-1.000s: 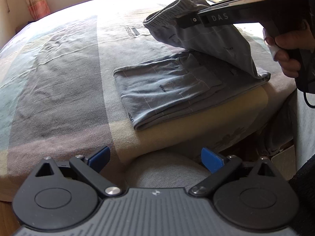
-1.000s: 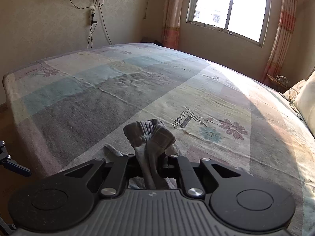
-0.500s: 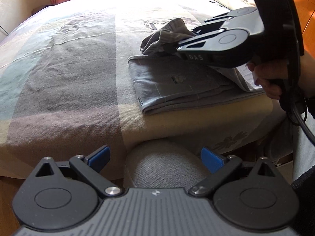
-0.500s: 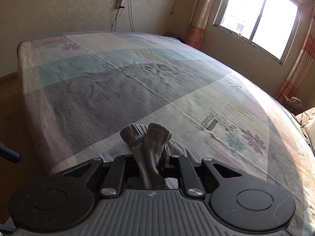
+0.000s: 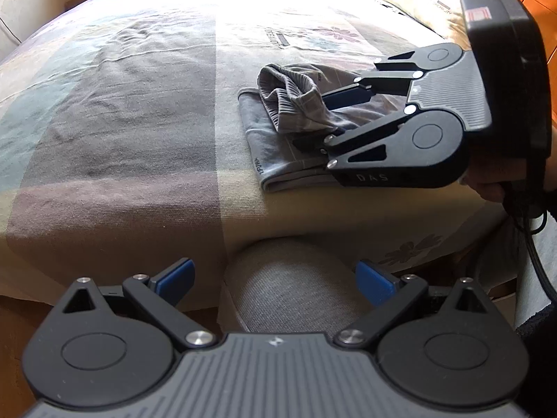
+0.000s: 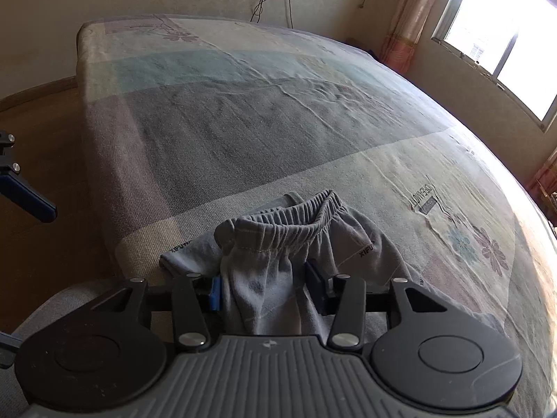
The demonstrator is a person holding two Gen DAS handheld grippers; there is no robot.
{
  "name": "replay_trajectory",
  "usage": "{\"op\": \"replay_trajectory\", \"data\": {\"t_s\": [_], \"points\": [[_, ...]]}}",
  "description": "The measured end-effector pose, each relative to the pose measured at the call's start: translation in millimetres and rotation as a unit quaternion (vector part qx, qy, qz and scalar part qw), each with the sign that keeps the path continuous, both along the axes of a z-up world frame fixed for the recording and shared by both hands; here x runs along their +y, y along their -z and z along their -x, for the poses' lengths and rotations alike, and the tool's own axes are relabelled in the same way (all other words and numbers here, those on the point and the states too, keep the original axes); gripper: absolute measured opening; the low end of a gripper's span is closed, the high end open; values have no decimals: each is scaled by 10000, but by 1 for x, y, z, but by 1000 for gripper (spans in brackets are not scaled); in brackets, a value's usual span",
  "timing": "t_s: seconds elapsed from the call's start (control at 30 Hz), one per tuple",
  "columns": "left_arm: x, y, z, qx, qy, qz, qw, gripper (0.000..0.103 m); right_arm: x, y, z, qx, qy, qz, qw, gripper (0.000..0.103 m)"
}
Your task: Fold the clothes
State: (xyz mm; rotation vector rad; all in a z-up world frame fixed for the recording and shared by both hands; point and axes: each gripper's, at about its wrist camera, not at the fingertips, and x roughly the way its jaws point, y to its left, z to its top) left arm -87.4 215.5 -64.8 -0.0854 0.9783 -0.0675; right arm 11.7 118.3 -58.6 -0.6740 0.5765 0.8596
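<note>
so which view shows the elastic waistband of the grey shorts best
The right wrist view: the waistband lies just past the right gripper, its gathered ribbing clear across the whole width. The left wrist view shows it only from the side, bunched and small, beside the right gripper's fingers.

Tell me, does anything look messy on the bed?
Yes. The grey shorts lie folded near the bed's edge, but their waistband end is bunched up on top, not flat. It sits between the open fingers of the right gripper.
</note>
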Motion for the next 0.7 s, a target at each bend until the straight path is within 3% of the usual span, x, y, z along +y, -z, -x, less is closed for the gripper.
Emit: {"op": "replay_trajectory", "data": {"t_s": [0.03, 0.07, 0.1, 0.23, 0.3, 0.47, 0.6, 0.7], "points": [[0, 1, 0, 4, 0, 18, 10000, 99, 0, 0, 3, -91, -64, 15, 9999, 50], [0, 1, 0, 9, -8, 22, 10000, 99, 0, 0, 6, -182, -128, 31, 9997, 43], [1, 2, 0, 14, -17, 24, 10000, 99, 0, -1, 9, -251, -162, 35, 9995, 25], [3, 2, 0, 20, -52, 64, 10000, 99, 2, -15, 9, -348, -102, -254, 9990, 22], [5, 2, 0, 40, -61, 48, 10000, 99, 4, -18, 4, -192, -96, -347, 9992, 27], [10, 3, 1, 94, -82, 3, 9999, 99, 4, 3, -2, 578, -292, -24, 9979, 41], [15, -3, -1, 42, -71, -82, 9999, 99, -22, -16, -13, 1315, -260, -576, 9893, 51], [19, -13, -6, -74, -41, -186, 9998, 99, -57, -35, -24, 1534, 21, -1040, 9827, 55]]}}
